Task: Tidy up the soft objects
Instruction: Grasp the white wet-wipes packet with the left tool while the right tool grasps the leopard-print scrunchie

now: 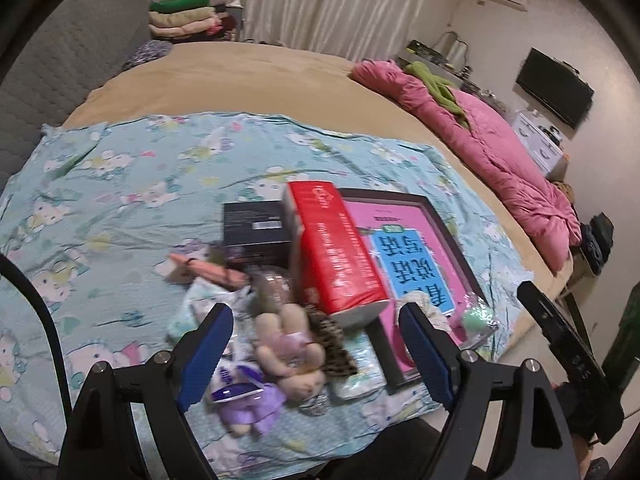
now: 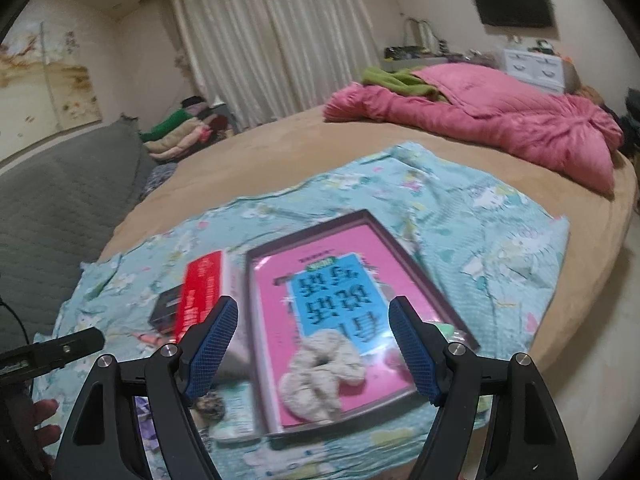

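The left hand-held gripper [image 1: 316, 350] hovers with its 2 blue-padded jaws wide apart and nothing between the pads. Below it, on the cartoon-print blue sheet [image 1: 120, 200] spread over the tan bed [image 1: 240, 80], lies a jumble of soft things: a beige plush doll [image 1: 286, 344] at the centre, a purple plush toy [image 1: 250, 404] at its 7 o'clock and a leopard-print fabric piece [image 1: 330, 344] touching it at 3 o'clock. A red box [image 1: 340, 248] leans tilted at the doll's 1 o'clock, with a black box [image 1: 256, 232] at 11 o'clock.

The right hand-held gripper [image 2: 314, 350] also stands open and empty, above a dark-framed tray [image 2: 360, 216] that holds a pink book [image 2: 276, 280] with a blue panel. A cream scrunchie [image 2: 324, 372] rests on the book at the tray's 6 o'clock end. In that view the red box sits just beside the tray at 9 o'clock.

A pink quilt [image 2: 500, 120] is heaped at the bed's 2 o'clock edge, well apart from the sheet. Both views are blurred.
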Motion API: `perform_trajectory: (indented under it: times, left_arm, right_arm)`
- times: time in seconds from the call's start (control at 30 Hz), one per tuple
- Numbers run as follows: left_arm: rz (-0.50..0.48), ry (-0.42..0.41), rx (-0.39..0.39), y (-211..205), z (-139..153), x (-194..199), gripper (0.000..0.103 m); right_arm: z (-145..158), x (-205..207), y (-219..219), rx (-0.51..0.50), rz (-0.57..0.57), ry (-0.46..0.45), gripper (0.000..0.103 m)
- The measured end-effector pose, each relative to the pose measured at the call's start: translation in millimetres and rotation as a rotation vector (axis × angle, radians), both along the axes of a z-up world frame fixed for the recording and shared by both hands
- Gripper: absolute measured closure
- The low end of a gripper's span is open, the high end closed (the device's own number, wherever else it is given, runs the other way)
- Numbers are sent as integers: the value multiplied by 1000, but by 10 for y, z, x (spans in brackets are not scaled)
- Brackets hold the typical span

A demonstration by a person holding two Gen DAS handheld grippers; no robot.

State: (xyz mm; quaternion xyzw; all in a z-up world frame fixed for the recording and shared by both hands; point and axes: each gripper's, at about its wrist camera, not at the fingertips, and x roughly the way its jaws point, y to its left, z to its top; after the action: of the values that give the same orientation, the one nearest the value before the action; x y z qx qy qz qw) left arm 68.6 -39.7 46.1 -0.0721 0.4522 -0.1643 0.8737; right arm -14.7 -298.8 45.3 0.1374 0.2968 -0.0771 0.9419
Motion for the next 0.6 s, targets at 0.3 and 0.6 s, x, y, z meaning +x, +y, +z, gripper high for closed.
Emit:
perform_trajectory:
  times: [0.3,0.6]
  left_arm:
    - [80,21,-14,523,-87,-75,18]
    - [132,78,-20,911,-359,-126,18]
  right_arm:
    - [62,36,502,-49,107,16,24]
    - [-107,88,801,-69,179,85,24]
